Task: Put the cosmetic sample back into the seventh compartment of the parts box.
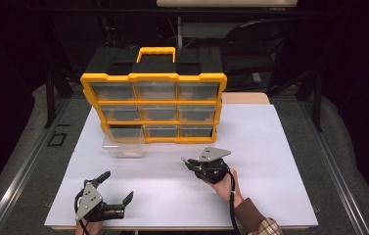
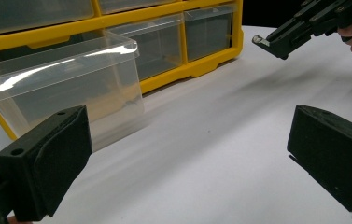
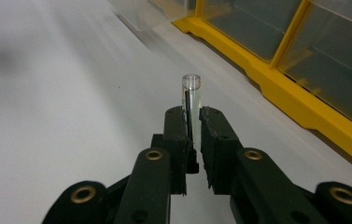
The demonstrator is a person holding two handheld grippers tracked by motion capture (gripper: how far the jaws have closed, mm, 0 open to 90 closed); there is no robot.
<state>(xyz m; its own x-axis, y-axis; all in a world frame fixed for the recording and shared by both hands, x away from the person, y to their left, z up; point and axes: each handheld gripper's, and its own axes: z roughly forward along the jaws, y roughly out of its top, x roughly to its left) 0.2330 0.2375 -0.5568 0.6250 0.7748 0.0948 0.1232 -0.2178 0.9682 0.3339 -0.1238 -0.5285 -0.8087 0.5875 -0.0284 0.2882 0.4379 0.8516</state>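
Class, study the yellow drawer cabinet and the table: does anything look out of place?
Yes. One clear drawer is out of the cabinet, standing on the table before its bottom-left slot; the other drawers sit flush. The right gripper pinches a small clear tube.

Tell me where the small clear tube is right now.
The clear tube is clamped between the jaws of the right tool, over the white board just in front of the yellow drawer organizer, right of the pulled-out drawer.

White table top [image 1: 270, 161]; yellow drawer cabinet [image 1: 155, 105] stands at far edge, one clear drawer [image 1: 123, 147] out on the surface beside it
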